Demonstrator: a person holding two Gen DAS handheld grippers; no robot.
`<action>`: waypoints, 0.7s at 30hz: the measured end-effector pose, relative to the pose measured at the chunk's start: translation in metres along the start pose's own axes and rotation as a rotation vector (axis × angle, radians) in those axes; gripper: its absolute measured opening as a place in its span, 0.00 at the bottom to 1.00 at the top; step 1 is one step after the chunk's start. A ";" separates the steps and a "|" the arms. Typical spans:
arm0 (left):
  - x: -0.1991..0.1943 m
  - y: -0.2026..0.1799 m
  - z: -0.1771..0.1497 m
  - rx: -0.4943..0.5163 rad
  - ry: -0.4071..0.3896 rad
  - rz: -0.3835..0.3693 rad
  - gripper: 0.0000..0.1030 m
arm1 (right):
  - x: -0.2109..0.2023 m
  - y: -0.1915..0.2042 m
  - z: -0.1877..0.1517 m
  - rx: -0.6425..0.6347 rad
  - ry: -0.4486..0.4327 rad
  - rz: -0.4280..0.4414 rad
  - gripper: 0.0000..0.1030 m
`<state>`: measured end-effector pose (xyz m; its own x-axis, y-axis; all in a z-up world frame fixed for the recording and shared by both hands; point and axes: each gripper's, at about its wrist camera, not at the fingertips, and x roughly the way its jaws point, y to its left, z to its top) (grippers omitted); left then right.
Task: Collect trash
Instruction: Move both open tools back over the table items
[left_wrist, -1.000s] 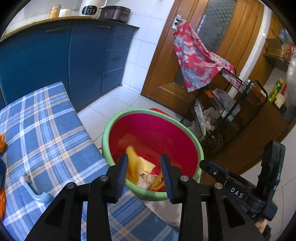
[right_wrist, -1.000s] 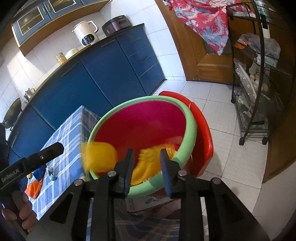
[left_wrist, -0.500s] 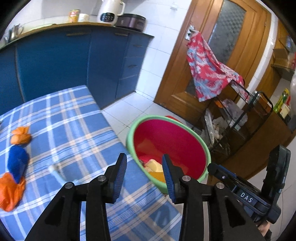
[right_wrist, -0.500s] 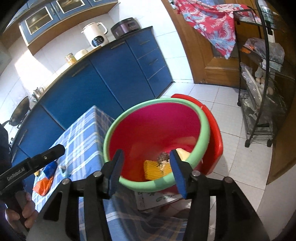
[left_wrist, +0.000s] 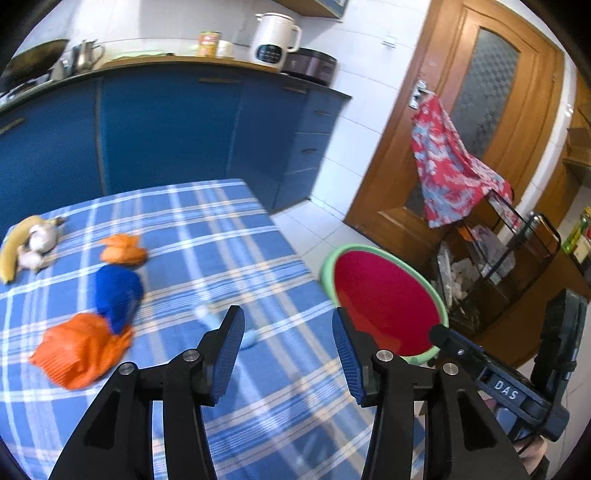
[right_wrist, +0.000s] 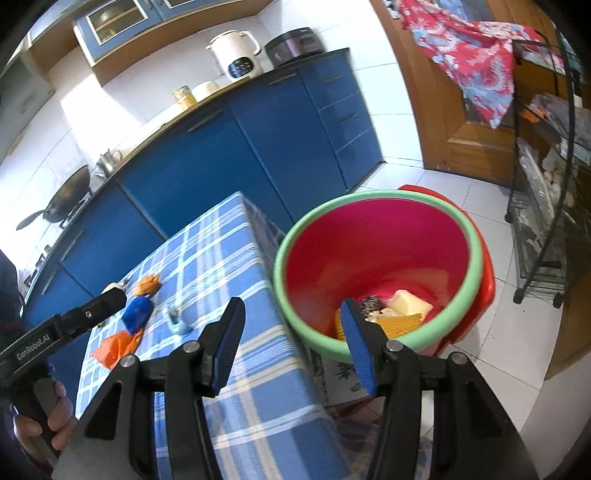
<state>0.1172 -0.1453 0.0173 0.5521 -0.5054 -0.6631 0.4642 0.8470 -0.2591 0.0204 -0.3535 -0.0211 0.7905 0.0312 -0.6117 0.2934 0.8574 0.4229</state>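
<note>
A red bin with a green rim (right_wrist: 476, 254) stands off the table's right end and holds yellow scraps (right_wrist: 408, 306); it also shows in the left wrist view (left_wrist: 439, 314). On the blue checked table (left_wrist: 229, 236) lie an orange wrapper (left_wrist: 79, 349), a blue wrapper (left_wrist: 116, 291), an orange peel (left_wrist: 123, 251) and a small pale blue piece (left_wrist: 207, 317). My left gripper (left_wrist: 288, 345) is open and empty above the table, near the pale piece. My right gripper (right_wrist: 291, 341) is open and empty between the table edge and the bin.
A banana (left_wrist: 14, 243) and garlic bulbs (left_wrist: 40, 240) lie at the table's far left. Blue kitchen cabinets (left_wrist: 166, 136) stand behind. A wire rack (right_wrist: 543, 206) and a wooden door (left_wrist: 461, 122) with a red cloth are to the right of the bin.
A yellow piece fell from my right gripper into the bin. Both grippers opened wider. My left gripper swung away from the bin toward the trash on the table.
</note>
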 end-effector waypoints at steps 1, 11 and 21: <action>-0.003 0.005 -0.001 -0.009 -0.003 0.010 0.49 | 0.000 0.005 -0.001 -0.007 0.001 0.006 0.57; -0.028 0.062 -0.013 -0.108 -0.038 0.139 0.55 | 0.009 0.049 -0.008 -0.085 0.034 0.048 0.58; -0.034 0.114 -0.025 -0.197 -0.037 0.272 0.62 | 0.037 0.087 -0.014 -0.174 0.099 0.077 0.59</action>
<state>0.1339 -0.0276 -0.0070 0.6640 -0.2593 -0.7013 0.1555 0.9653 -0.2097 0.0675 -0.2710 -0.0158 0.7478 0.1428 -0.6483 0.1304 0.9260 0.3544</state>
